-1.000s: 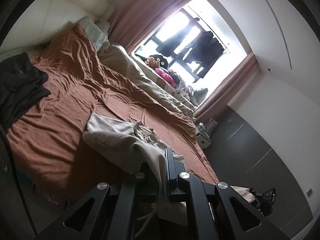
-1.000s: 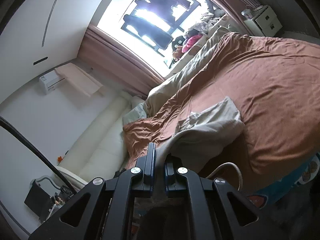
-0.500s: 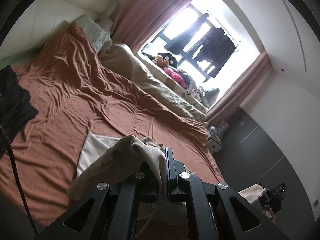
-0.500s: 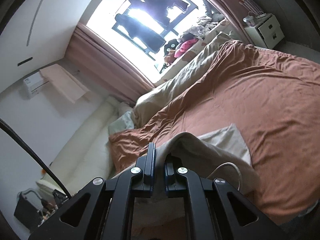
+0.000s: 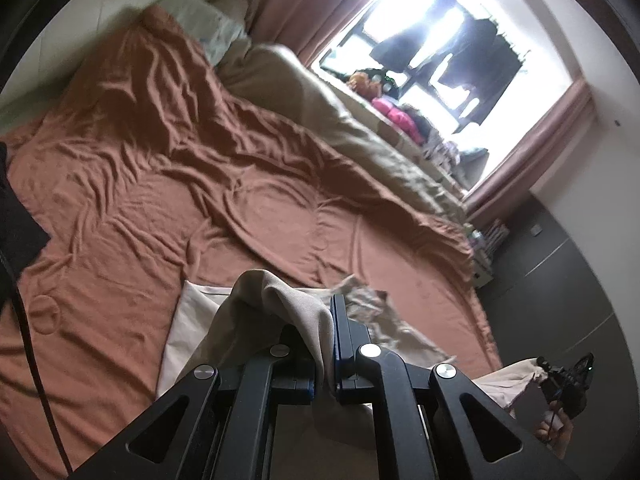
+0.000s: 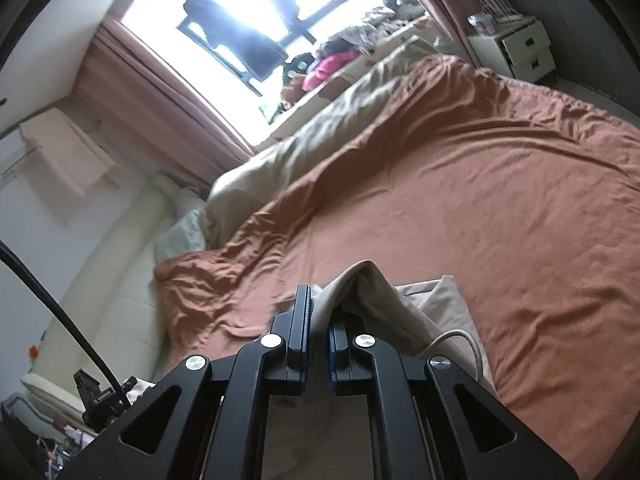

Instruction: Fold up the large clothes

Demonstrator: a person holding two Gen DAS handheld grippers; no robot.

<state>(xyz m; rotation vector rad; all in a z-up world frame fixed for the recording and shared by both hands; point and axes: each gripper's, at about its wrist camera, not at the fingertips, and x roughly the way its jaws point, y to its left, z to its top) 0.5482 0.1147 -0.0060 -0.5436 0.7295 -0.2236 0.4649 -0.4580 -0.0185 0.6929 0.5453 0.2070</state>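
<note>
A beige garment (image 5: pixel 256 312) lies on the rust-brown bed sheet (image 5: pixel 160 184) and drapes up over my left gripper (image 5: pixel 326 320), which is shut on a fold of it. In the right wrist view the same beige garment (image 6: pixel 400 308) rises into my right gripper (image 6: pixel 318 312), also shut on a fold of cloth. Its drawstring (image 6: pixel 460 340) loops beside the right fingers. The other gripper (image 5: pixel 564 380), held by a hand, shows at the lower right of the left wrist view with beige cloth hanging from it.
A rumpled beige duvet (image 5: pixel 360 132) lies along the window side of the bed. A dark garment (image 5: pixel 16 232) sits at the bed's left edge. A white nightstand (image 6: pixel 516 46) stands by the curtain. A black cable (image 6: pixel 60 316) hangs at left.
Both grippers have swept forward over the bed, carrying the held edges of the beige garment over the part lying flat. The dark garment has slid toward the left edge of the left wrist view.
</note>
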